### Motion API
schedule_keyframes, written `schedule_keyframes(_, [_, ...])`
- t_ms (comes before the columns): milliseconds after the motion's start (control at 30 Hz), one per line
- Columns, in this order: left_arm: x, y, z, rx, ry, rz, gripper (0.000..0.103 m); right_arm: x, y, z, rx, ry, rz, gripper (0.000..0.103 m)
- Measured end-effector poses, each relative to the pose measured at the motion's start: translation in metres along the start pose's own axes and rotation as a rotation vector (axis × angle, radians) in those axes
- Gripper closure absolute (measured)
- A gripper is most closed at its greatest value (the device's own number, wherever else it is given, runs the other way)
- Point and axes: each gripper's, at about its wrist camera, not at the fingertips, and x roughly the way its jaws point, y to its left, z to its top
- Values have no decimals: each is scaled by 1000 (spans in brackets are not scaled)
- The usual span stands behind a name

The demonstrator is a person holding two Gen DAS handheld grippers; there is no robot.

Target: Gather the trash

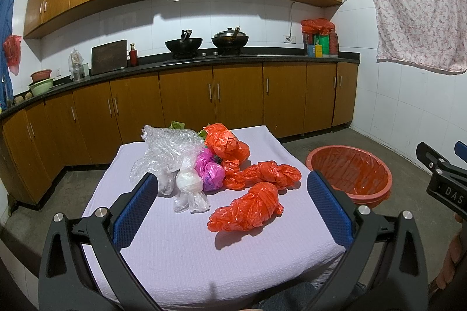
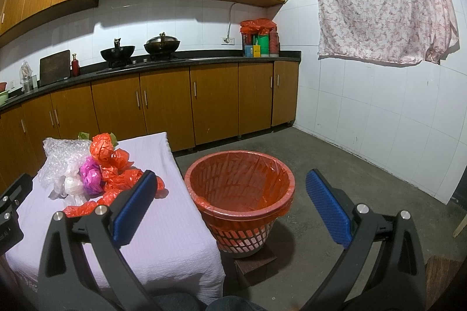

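The table carried a lilac cloth with a fine woven rib, and the trash lay in a heap at its far half. There were 3 orange plastic bags, thin, shiny and knotted into lumps: the nearest orange bag, the middle orange bag and the far orange bag. Beside them lay 1 pink bag, 1 white bag twisted like a candy, and 1 crumpled sheet of clear bubble wrap.

The basket, round, of red plastic lattice and lined with an orange bag, stood on the floor just beside the table's right edge.

The left tongs stood wide over the table and held nothing. The right tongs were also wide and free, above the basket. Their pads were blue with a dotted texture.
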Motion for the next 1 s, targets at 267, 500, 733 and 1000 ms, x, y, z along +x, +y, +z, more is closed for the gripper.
schedule_keyframes(267, [0, 0, 0, -1, 0, 0, 2, 0, -1, 0, 1, -1, 0, 4])
schedule_keyframes(500, [1, 0, 0, 1, 3, 6, 2, -1, -2, -1, 2, 0, -1, 4])
schedule_keyframes(733, [12, 8, -2, -26, 46, 8, 2, 4, -2, -3, 6, 26, 5, 4])
schedule_keyframes(1000, [21, 41, -15, -67, 89, 37, 2, 24, 10, -7, -2, 61, 47, 4])
